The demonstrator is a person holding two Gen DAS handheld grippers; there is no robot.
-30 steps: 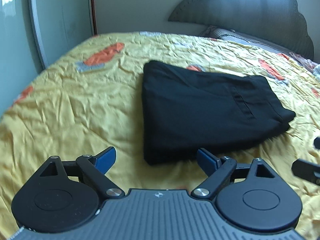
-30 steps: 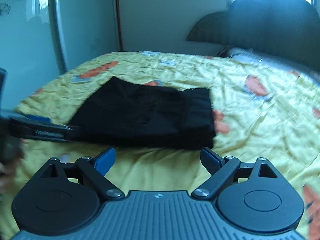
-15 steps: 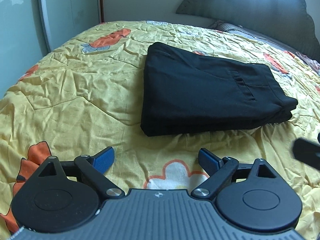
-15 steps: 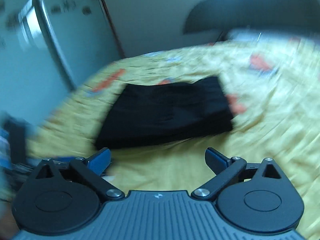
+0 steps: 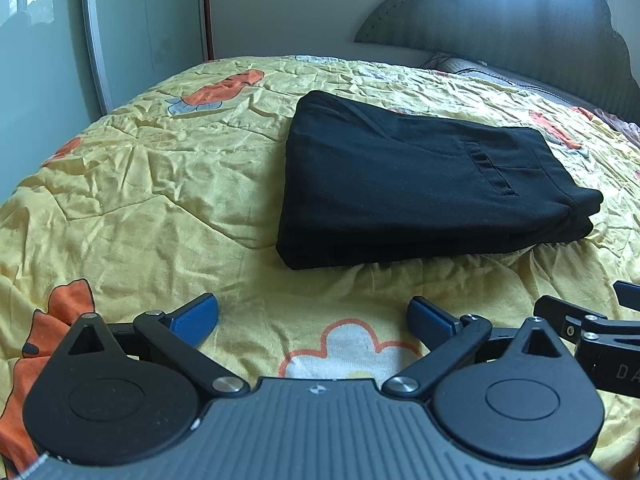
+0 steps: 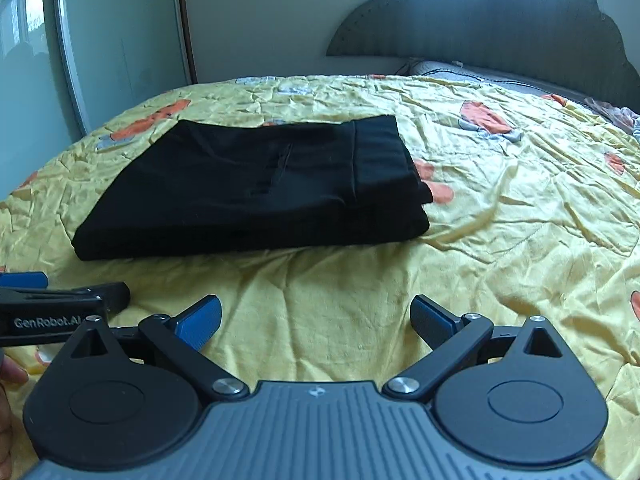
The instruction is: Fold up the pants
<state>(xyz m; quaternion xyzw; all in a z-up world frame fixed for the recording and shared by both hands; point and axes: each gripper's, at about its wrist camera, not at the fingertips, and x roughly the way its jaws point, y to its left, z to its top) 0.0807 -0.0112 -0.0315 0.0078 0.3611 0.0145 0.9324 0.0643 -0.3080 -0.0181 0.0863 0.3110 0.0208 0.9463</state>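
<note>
Lying folded on the bedspread (image 5: pixel 160 184), pants (image 5: pixel 400 184); both tongs (image 5: pixel 312 320) (image 6: pixel 316 322) wide, empty.

Bed (image 5: pixel 160 184), wrinkled yellow floral cover; folded black pants (image 5: pixel 420 184) flat on it.

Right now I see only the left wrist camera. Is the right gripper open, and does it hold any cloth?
Observer: The right gripper is open and empty. Only the yellow blanket shows between its fingers.
Operator: Does it touch the pants?
Observer: No. The folded pants lie ahead of it, with a strip of blanket between.
Operator: Is anything behind my left gripper?
Observer: Yes. Part of a hand shows at the picture's left edge, just behind the left gripper.
</note>
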